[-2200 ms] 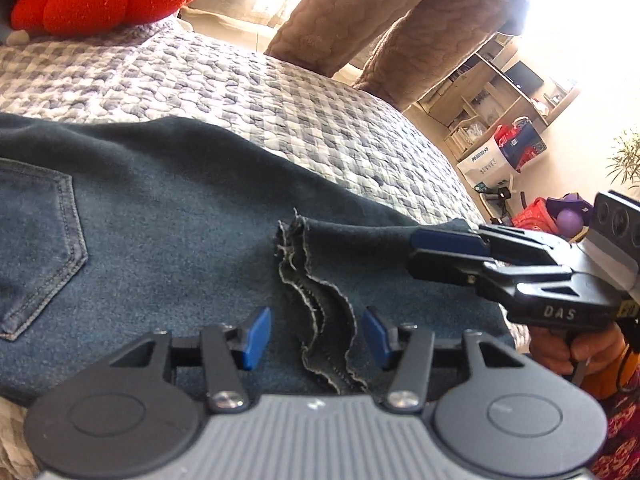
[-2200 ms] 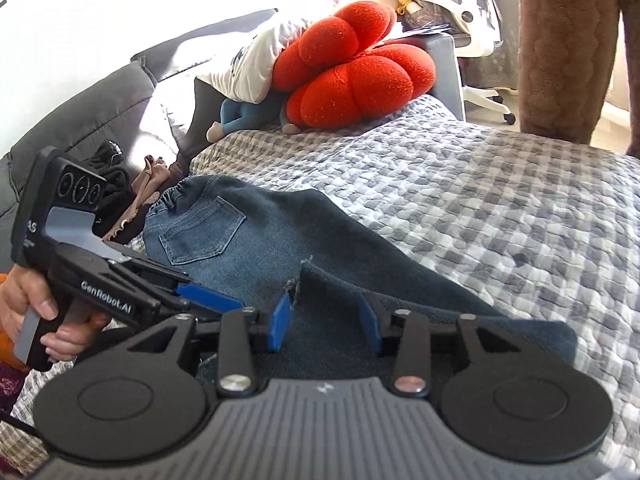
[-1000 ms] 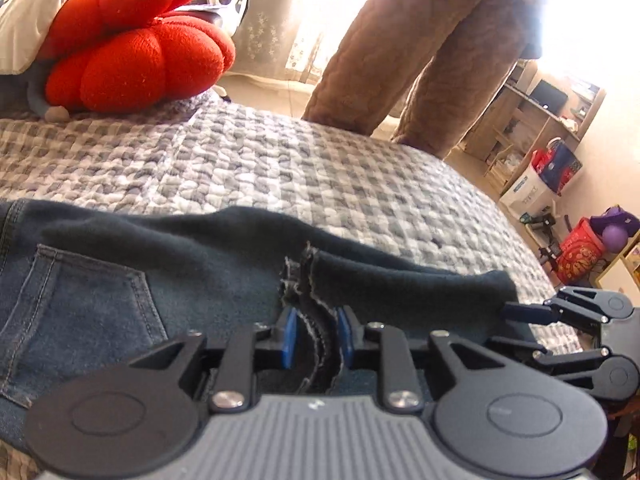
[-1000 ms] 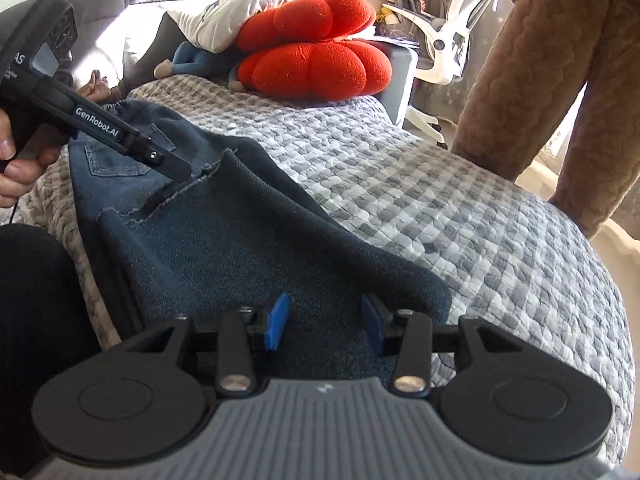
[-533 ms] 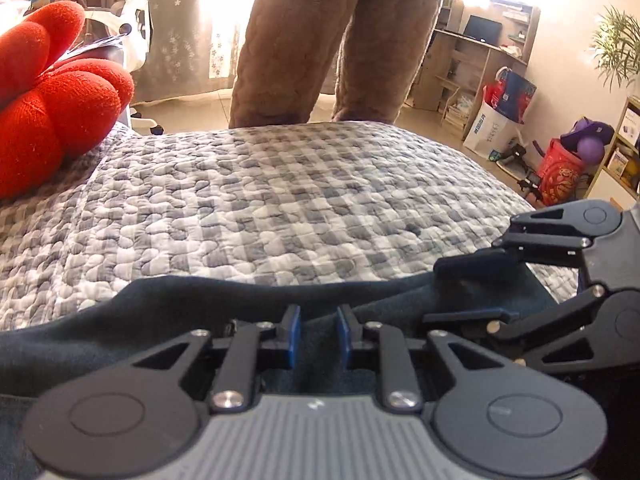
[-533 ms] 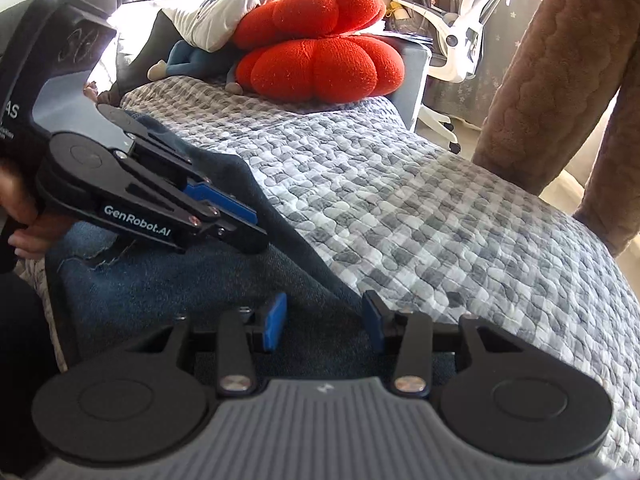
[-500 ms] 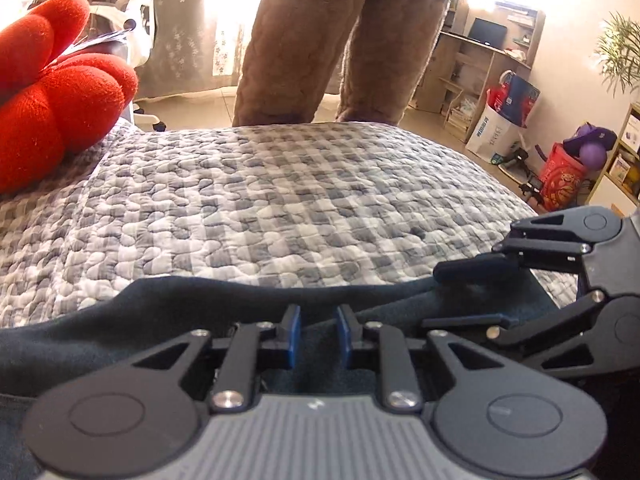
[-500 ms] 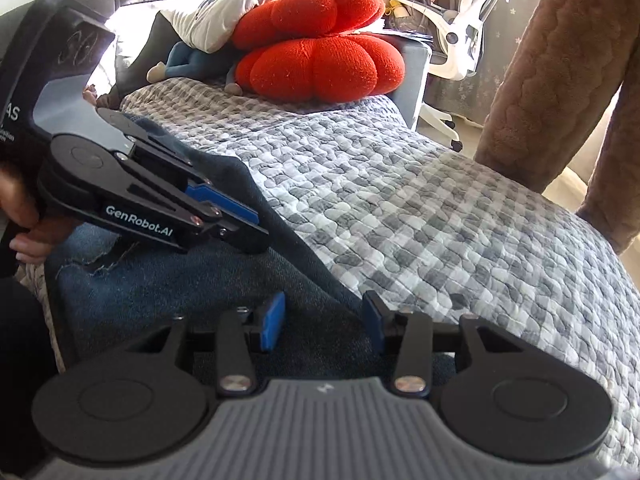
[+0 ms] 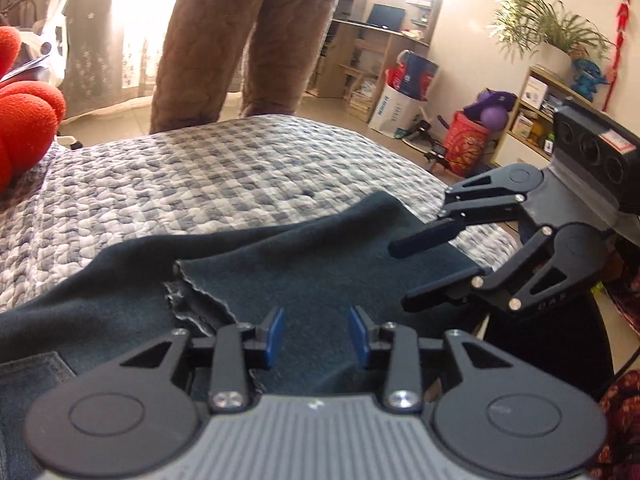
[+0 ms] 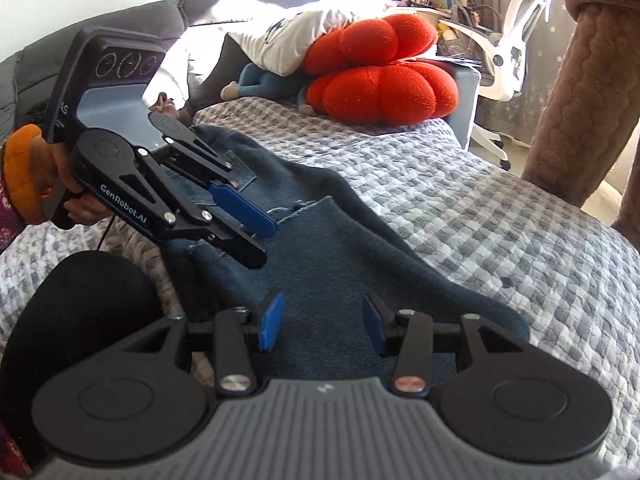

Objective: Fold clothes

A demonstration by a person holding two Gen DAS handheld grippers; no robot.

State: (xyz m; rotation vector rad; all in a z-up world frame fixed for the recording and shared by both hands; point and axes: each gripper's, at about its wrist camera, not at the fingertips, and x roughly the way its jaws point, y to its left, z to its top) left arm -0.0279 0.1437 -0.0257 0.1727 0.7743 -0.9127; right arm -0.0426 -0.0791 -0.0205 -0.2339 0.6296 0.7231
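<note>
Dark blue jeans lie folded on the bed, with a frayed hem resting on top of the lower layer. My left gripper hovers just over the folded leg; its jaws are opening and nothing is pinched between the blue pads. My right gripper stands open at the right end of the fold, its upper finger above the cloth. In the right wrist view the jeans run away from my right gripper, and my left gripper hangs over the hem near the back pocket.
A grey checked quilt covers the bed. A red plush cushion sits at its far end. A person in brown fluffy trousers stands at the bed's edge. Shelves, boxes and a plant fill the room's right side.
The left gripper's jaws have parted and let go of the frayed hem, which now lies on the jeans left of the pads. The left gripper has rolled and drawn back; the right stays open.
</note>
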